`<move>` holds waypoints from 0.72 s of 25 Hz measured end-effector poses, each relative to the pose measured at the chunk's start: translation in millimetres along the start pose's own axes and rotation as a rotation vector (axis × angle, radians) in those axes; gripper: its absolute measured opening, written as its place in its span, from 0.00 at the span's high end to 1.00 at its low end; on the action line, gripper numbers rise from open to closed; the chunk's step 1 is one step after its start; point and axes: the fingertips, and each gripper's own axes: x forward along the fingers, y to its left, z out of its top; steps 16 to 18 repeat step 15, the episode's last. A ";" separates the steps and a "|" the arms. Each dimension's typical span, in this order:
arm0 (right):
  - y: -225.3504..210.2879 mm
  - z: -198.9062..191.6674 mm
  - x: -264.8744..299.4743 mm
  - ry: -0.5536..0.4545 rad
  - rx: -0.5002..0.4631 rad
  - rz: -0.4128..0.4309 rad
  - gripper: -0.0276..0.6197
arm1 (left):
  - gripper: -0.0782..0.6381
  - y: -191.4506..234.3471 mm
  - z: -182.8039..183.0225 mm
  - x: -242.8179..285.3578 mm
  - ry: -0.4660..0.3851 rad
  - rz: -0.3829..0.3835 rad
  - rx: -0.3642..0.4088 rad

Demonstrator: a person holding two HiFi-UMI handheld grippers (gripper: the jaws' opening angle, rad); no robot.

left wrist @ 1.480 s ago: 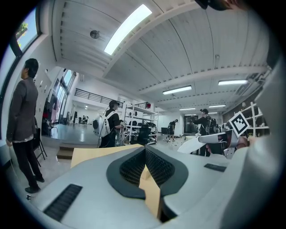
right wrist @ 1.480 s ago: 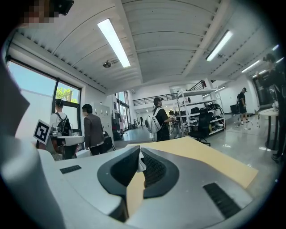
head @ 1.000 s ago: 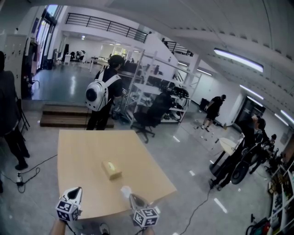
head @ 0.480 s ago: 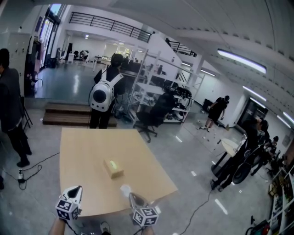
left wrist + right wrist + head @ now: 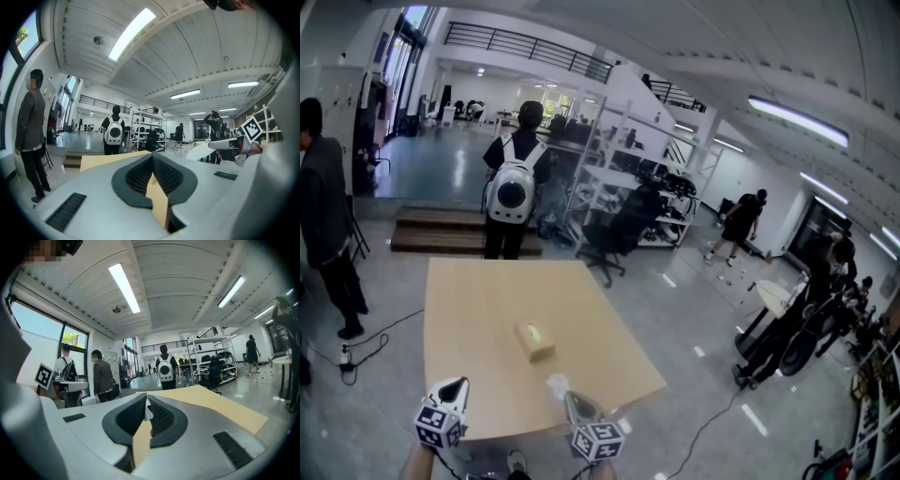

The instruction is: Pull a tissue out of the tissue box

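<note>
The tan tissue box [image 5: 534, 341] lies in the middle of the light wooden table [image 5: 478, 300], apart from both grippers. My right gripper [image 5: 568, 400] hangs over the table's near edge, shut on a white tissue [image 5: 556, 385] that sticks up from its tips. In the right gripper view the tissue [image 5: 147, 409] shows pinched between the dark pads [image 5: 161, 416]. My left gripper [image 5: 460, 385] is level at the near left edge. In the left gripper view its jaws [image 5: 152, 157] meet at the tips with nothing between them.
A person with a white backpack [image 5: 513, 192] stands at the table's far edge. Another person [image 5: 323, 225] stands at the left, with cables [image 5: 356, 349] on the floor. Metal shelving [image 5: 628, 187] and an office chair [image 5: 614, 234] stand beyond the table.
Both grippers and the tissue keep their places. The person with the backpack has turned and now stands squarely with their back to me. The head view has shifted slightly.
</note>
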 end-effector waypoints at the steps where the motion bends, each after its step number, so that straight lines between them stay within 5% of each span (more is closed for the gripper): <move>1: -0.2 -0.3 0.6 0.000 0.001 -0.001 0.95 | 0.88 0.6 -0.1 0.2 0.000 0.001 0.001; 18: -3.2 -6.6 8.0 0.014 -0.002 0.008 0.95 | 0.88 4.7 -5.3 5.6 0.008 0.007 -0.010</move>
